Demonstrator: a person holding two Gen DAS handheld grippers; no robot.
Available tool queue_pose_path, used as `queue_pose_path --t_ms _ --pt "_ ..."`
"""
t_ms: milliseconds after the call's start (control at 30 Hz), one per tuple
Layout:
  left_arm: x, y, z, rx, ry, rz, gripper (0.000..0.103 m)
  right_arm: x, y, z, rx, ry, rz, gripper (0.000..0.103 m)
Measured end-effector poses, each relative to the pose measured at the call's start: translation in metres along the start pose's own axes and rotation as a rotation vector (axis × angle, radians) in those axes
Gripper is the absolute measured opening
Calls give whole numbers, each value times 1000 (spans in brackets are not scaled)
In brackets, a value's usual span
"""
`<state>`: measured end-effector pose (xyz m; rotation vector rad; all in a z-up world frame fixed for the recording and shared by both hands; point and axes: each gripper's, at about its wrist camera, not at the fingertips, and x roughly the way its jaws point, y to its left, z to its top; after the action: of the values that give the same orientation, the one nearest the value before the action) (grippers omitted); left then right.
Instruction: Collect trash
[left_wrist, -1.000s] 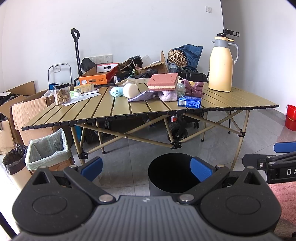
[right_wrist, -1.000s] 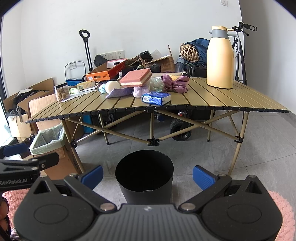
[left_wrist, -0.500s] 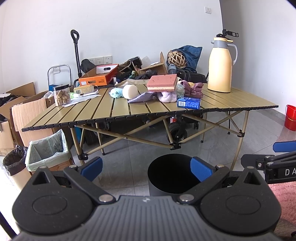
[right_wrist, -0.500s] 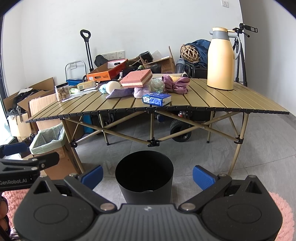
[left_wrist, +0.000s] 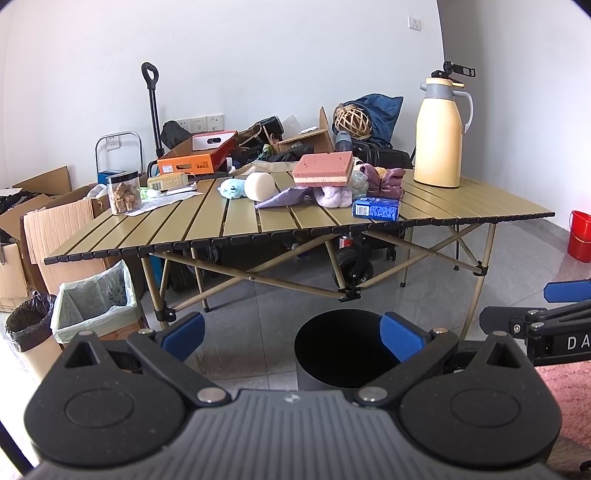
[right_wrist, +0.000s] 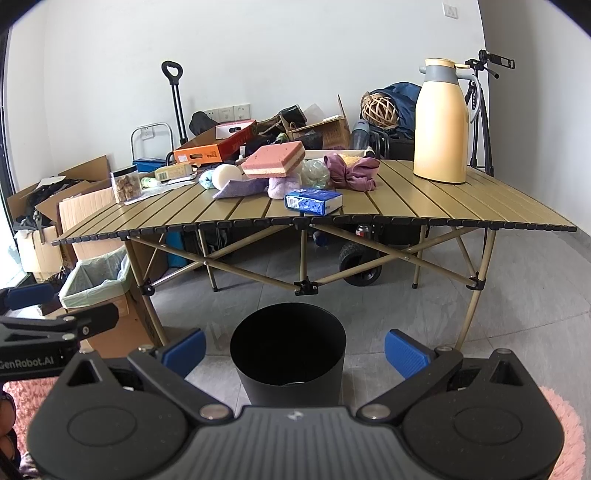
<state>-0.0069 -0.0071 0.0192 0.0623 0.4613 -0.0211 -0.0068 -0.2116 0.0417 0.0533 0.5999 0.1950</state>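
Both grippers, left gripper (left_wrist: 291, 330) and right gripper (right_wrist: 294, 349), jaws wide and empty; blue carton (right_wrist: 313, 201) at tabletop (right_wrist: 424, 206) front edge above black bin (right_wrist: 288, 354), probably light, crushable—pinch across its short sides.

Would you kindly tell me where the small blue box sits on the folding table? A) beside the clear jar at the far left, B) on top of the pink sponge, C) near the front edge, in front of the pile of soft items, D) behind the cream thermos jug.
C: the blue box lies near the front edge of the table, just ahead of the clutter pile.
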Motion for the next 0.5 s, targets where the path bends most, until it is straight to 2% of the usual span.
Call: queue_pose_path --t_ms 500 --pt "0 3 -7 -4 -28 -1 103 -6 1 -3 -19 -29 -2 103"
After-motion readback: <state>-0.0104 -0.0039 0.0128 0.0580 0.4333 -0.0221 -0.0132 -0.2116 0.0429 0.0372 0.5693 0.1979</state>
